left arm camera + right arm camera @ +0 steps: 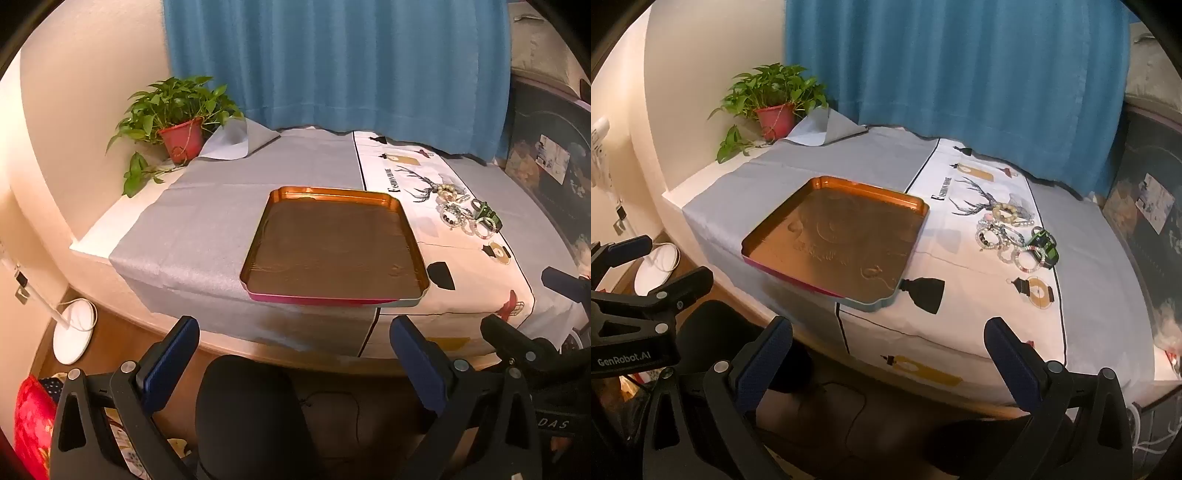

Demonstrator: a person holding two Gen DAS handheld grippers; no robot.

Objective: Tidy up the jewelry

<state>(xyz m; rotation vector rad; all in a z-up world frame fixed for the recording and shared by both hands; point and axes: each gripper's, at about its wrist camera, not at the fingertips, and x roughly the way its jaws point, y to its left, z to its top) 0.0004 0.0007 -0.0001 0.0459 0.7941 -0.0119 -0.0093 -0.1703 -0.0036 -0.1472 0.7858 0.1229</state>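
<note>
A shallow copper-coloured tray (332, 247) (842, 243) lies on the covered table, its near edge over the table's front. To its right, on the white printed cloth, lies a heap of jewelry (466, 214) (1015, 232): several beaded bracelets and a dark green watch (1043, 245). My left gripper (295, 332) is open in front of the table edge, below the tray, nothing between its fingers. My right gripper (888, 334) is also open, held before the table's front edge with nothing in it. Each gripper shows at the edge of the other's view.
A potted green plant (177, 125) (774, 107) stands at the table's back left corner. A blue curtain (332, 62) hangs behind. A black chair back (251, 413) sits below the table edge. A white lamp base (74, 332) rests on the floor at left.
</note>
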